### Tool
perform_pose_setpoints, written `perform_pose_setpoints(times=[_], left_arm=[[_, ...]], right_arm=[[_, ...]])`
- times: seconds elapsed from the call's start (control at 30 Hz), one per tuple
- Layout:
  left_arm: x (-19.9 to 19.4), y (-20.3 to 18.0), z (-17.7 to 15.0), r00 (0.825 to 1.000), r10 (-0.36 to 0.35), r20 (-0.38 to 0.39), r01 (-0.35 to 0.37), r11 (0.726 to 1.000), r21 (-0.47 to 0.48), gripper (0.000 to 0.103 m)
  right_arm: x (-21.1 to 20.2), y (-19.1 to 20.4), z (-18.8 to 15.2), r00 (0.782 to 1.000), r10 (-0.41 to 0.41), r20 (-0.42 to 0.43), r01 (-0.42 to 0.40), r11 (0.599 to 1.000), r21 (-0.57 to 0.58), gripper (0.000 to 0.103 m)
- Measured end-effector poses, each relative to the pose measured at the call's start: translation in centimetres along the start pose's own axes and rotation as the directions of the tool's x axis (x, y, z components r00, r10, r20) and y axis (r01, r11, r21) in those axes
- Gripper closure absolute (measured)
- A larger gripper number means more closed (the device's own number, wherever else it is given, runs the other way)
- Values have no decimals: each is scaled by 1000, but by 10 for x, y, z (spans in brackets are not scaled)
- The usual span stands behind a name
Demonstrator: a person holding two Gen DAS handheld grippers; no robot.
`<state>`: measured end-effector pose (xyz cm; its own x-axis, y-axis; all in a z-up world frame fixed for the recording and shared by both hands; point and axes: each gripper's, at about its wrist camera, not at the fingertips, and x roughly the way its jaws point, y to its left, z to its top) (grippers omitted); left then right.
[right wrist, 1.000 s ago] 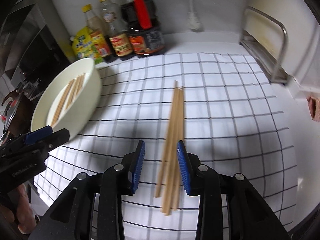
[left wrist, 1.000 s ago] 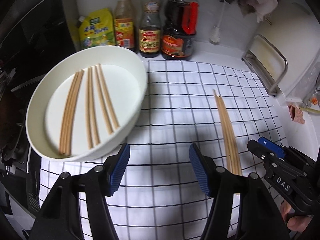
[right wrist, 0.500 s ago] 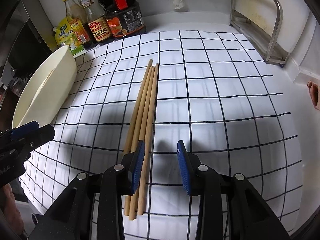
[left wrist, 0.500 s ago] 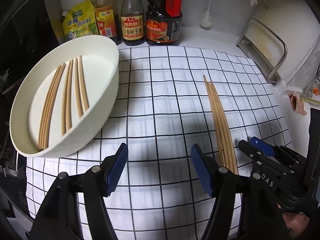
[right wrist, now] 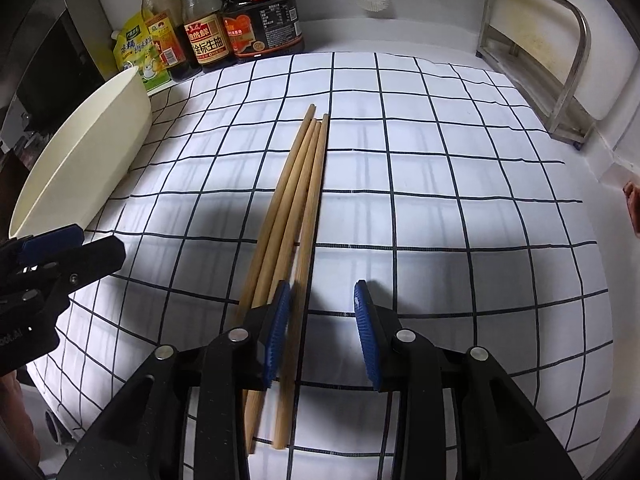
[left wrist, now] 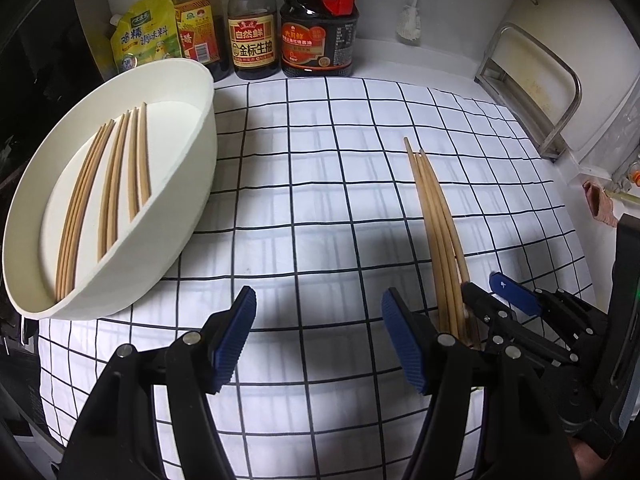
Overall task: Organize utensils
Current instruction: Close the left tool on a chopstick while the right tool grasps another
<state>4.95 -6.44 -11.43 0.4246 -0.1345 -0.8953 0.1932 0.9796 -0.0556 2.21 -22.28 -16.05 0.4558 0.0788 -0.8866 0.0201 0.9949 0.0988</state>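
Several wooden chopsticks (right wrist: 298, 196) lie side by side on the checked cloth (right wrist: 440, 208); they also show in the left wrist view (left wrist: 434, 216). My right gripper (right wrist: 320, 320) is open low over their near ends, with the rightmost chopstick between its fingers and the others under its left finger. It shows in the left wrist view (left wrist: 490, 292) too. A white oval bowl (left wrist: 188, 184) at the left holds several more chopsticks (left wrist: 108, 188). My left gripper (left wrist: 316, 332) is open and empty over the cloth, right of the bowl.
Sauce bottles (left wrist: 252, 28) and a yellow seasoning pouch (left wrist: 144, 32) stand at the back wall. A metal rack (left wrist: 532, 92) stands at the right. A dark stove area lies left of the bowl. The cloth's front edge is close below both grippers.
The right gripper has moved closer to the loose chopsticks and opened wider around their near ends. The left gripper's view has dropped and shifted right of the bowl.
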Motion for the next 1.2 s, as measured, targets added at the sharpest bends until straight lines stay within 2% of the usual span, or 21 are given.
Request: perform_pose_setpoints(times=[0.07, 0.27, 0.4, 0.7, 0.9, 1.0, 1.2], left_arm=[[3, -4, 1, 1000, -5, 0, 5, 1000, 4, 39], [12, -17, 2, 1000, -23, 0, 23, 1000, 19, 39], [19, -27, 2, 999, -42, 1, 42, 999, 34, 39], [37, -47, -2, 996, -83, -20, 84, 995, 53, 39], [44, -56, -4, 997, -63, -33, 65, 995, 72, 39], [45, -55, -5, 998, -55, -30, 57, 996, 70, 35], [46, -57, -4, 999, -42, -28, 44, 995, 86, 32]], right_arm=[[0, 0, 0, 1000, -7, 2, 7, 1000, -15, 75], [0, -10, 1, 1000, -14, 11, 14, 1000, -7, 91], [-1, -20, 1, 1000, -22, 15, 22, 1000, 5, 93], [-7, -50, -5, 999, -36, 26, 35, 998, 55, 93], [-9, -54, -7, 999, -17, 34, 15, 998, 64, 93], [-9, -55, -7, 999, -12, 41, 10, 998, 60, 85], [-8, -56, -5, 999, -7, 45, 5, 998, 60, 85]])
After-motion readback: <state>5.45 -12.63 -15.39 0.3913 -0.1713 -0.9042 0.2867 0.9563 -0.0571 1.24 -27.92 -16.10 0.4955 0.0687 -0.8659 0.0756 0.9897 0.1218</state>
